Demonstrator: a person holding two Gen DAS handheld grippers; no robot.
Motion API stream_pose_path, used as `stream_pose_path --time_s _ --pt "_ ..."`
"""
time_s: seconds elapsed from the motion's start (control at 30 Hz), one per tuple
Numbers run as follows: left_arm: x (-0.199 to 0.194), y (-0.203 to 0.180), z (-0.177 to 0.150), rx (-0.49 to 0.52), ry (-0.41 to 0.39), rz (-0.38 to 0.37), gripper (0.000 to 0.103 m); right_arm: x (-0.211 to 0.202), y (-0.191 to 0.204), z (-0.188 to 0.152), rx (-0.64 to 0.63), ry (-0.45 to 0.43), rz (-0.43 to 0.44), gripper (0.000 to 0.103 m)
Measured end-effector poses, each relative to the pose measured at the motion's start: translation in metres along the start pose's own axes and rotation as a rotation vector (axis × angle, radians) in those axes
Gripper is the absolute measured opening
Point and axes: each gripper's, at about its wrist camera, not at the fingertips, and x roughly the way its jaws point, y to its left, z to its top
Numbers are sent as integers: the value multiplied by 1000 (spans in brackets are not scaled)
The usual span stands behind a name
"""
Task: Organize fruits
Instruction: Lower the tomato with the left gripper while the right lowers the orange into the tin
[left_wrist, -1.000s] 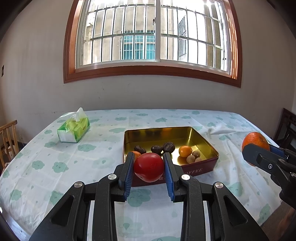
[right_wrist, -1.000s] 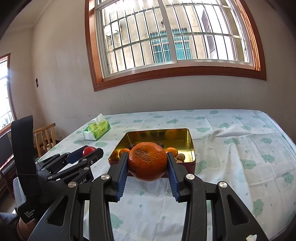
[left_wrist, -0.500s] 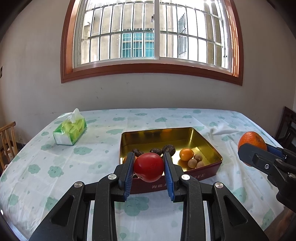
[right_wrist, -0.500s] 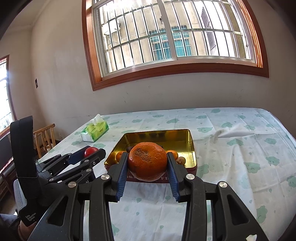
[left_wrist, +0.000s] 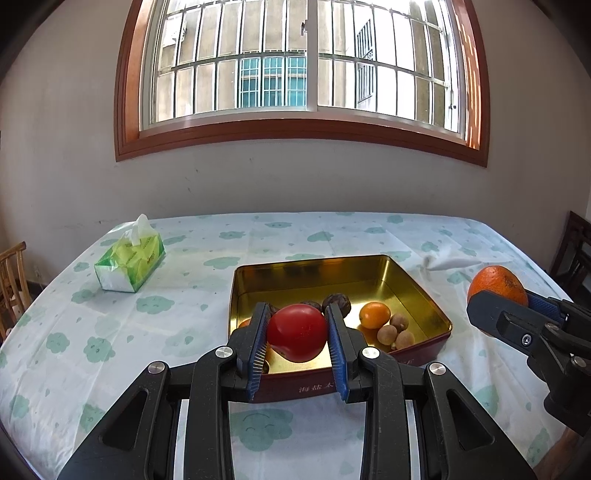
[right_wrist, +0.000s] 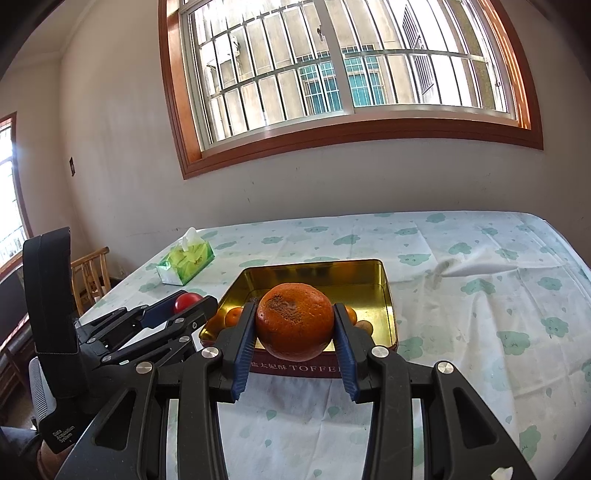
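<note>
Round red tomato (left_wrist: 297, 332) pinched between the blue-padded jaws of the left gripper (left_wrist: 298, 341), held in the air just over the near left rim of the gold-lined rectangular metal tin (left_wrist: 428, 299). Large rough-skinned orange (right_wrist: 294, 320) clamped the same way in the right gripper (right_wrist: 295, 332), pads pressed against both flanks, hanging above the tin's near edge in the right wrist view. Dark scarred patch showing on top of that orange. From the left wrist view, right gripper out at 3 o'clock, well apart from the tin, orange peeking over its black finger. From the right wrist view, left gripper at 9 o'clock, just beside the tin's left wall, tomato visible between its fingers.

Inside the tin: dark wrinkled round fruits (left_wrist: 337, 302) behind the tomato at 12 o'clock, a small smooth orange kumquat-like fruit (left_wrist: 374, 315) at 2 o'clock of the tomato, small tan round fruits (left_wrist: 396, 330) clustered just beside it toward the near right corner. Tin resting on the white tablecloth with green cloud print (left_wrist: 147, 332). Green tissue pack (left_wrist: 130, 261) well apart at 10 o'clock, white tissue poking up. Crumpled white tissue (left_wrist: 448, 263) lying at 2 o'clock beyond the tin. Wooden chair (right_wrist: 90, 275) at the table's left edge.
</note>
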Motion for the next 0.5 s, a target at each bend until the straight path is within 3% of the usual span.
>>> stream_pose_path --time_s 0.5 --pt "21 -2 6 0 25 -1 31 18 -9 3 13 19 6 37"
